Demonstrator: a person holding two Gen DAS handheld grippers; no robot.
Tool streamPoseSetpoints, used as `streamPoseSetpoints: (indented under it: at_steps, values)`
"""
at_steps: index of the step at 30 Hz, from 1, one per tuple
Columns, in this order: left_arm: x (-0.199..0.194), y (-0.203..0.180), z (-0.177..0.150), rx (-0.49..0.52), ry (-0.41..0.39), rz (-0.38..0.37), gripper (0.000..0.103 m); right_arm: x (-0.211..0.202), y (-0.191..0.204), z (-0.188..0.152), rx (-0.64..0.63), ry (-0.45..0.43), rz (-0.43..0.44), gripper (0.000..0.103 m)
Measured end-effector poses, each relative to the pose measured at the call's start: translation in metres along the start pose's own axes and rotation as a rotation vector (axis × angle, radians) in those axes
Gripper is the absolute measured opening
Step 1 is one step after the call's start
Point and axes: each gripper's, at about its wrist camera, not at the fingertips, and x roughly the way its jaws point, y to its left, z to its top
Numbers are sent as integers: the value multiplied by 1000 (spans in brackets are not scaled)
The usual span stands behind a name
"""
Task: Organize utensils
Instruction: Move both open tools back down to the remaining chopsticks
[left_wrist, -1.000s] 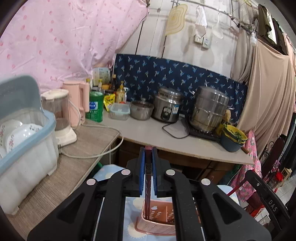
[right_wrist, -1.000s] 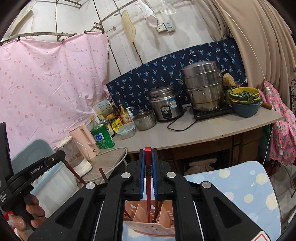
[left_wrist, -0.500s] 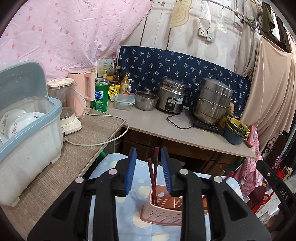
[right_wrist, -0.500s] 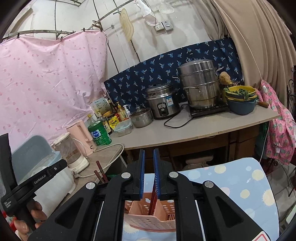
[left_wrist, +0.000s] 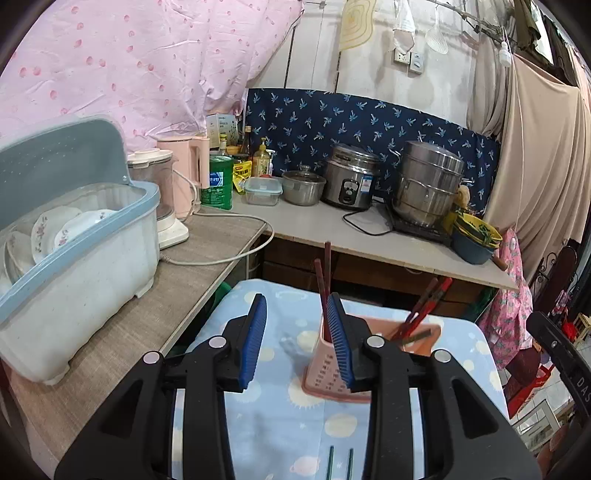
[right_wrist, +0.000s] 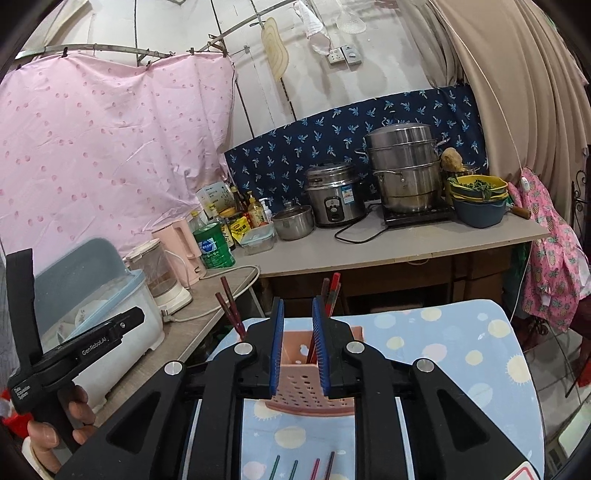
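A pink perforated utensil basket (left_wrist: 325, 373) stands on a blue sun-print cloth (left_wrist: 280, 424). Dark red chopsticks (left_wrist: 320, 284) stand in its left end and another red pair (left_wrist: 424, 306) leans at its right end. My left gripper (left_wrist: 297, 338) is open and empty, just above and left of the basket. My right gripper (right_wrist: 298, 345) is open and empty in front of the basket (right_wrist: 301, 387); red chopsticks (right_wrist: 330, 295) stand behind it and another pair (right_wrist: 231, 306) at the left. Several chopsticks (right_wrist: 303, 467) lie on the cloth near me; two green ones (left_wrist: 340, 461) show in the left wrist view.
A dish rack with plates (left_wrist: 74, 251) sits on the left counter (left_wrist: 110, 350) beside a blender (left_wrist: 162, 206) and pink kettle (left_wrist: 188, 173). The back counter (left_wrist: 332, 229) holds a rice cooker (left_wrist: 351, 181), a steamer pot (left_wrist: 424, 188) and bowls (left_wrist: 476, 236). The left gripper's handle (right_wrist: 74, 350) is at the right wrist view's left.
Both grippers opened, let go of their chopsticks into the basket, and pulled back and up. The released chopsticks now stand in the basket.
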Motion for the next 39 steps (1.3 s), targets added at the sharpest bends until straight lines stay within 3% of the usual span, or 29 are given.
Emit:
streamPoseSetpoints:
  at_steps: [17,39]
  values:
    - [-46,6,-92,48,98,49,33,-66,1,-93,-33,118,0,23]
    - [-62,15,-218,83,317,33,33,-81,2,-244,-56,396,-43,23]
